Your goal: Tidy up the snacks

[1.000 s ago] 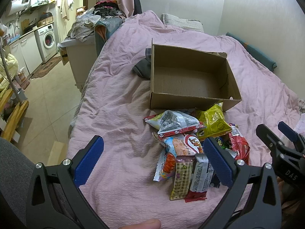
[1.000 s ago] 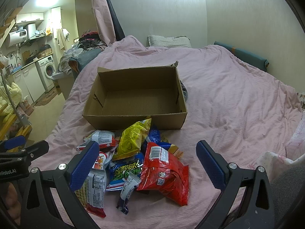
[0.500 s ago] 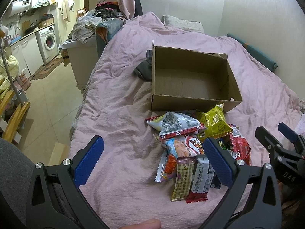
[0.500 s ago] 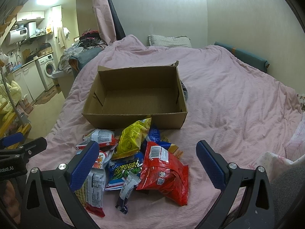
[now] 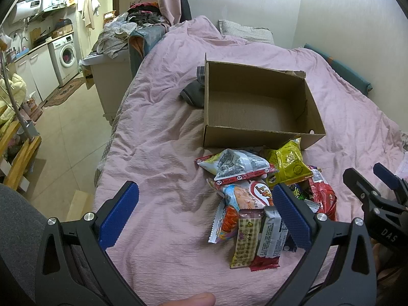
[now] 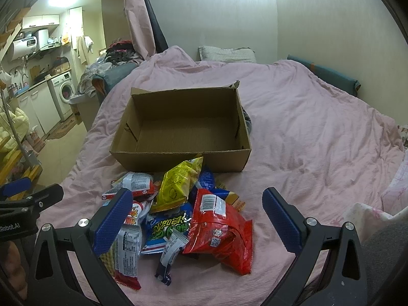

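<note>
— Snacks [image 6: 178, 214] lay in a loose heap on the pink bedspread [image 6: 306, 132], just in front of the cardboard box [image 6: 183, 153], didn't they?

— They did. We saw the yellow packet [image 6: 178, 186] leaning against the box's near wall, the red bag [image 6: 221, 229] at the right of the heap, and a blue-and-green bag [image 6: 165, 227] partly under both. In the left wrist view a white-and-red packet [image 5: 237, 165] topped the pile and two narrow bars [image 5: 257, 237] lay nearest us.

— And the box?

— It held nothing we could see; its corrugated floor was bare. Something dark and grey [image 5: 193, 94] lay against its far side, perhaps a piece of clothing, though we could not make it out well.

— How did we hold the tools?

— Our left hand-held gripper [image 5: 204, 216] had its jaws spread wide above the bedspread, gripping nothing, its right pad over the edge of the heap. Our right hand-held gripper [image 6: 199, 221] was likewise spread wide and empty, the heap framed between its pads.
</note>
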`<state>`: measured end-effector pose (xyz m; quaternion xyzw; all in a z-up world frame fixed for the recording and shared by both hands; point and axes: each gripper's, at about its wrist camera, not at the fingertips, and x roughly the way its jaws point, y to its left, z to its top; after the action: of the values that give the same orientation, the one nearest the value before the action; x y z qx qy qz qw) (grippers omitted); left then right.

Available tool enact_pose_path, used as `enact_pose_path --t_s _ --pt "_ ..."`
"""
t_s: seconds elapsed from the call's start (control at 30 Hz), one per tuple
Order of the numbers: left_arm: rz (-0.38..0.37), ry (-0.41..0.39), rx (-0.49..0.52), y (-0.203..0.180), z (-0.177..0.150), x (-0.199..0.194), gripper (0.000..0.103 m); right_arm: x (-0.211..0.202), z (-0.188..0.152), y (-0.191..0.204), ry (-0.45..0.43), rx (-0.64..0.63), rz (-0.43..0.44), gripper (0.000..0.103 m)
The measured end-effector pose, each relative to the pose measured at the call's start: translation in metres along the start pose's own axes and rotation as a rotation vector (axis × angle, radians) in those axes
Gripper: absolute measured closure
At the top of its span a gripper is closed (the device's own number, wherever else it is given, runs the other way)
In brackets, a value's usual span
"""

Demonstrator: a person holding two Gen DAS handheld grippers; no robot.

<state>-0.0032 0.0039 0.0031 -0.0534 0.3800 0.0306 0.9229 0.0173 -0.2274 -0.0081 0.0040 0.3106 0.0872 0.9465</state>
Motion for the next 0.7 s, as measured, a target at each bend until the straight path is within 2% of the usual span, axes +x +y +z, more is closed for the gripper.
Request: enact_pose_path --t_s 0.53,0.7 --pt "0.012 -0.009 0.018 -0.002 -0.0012 0.0022 0.0 -0.0017 -0.0001 0.0058 0.012 -0.006 0.018 0.0" --pt "0.019 -0.008 0.018 -0.0037 -0.0015 0.0034 0.0 0.0003 0.0 0.0072 0.04 -0.009 0.035 0.0"
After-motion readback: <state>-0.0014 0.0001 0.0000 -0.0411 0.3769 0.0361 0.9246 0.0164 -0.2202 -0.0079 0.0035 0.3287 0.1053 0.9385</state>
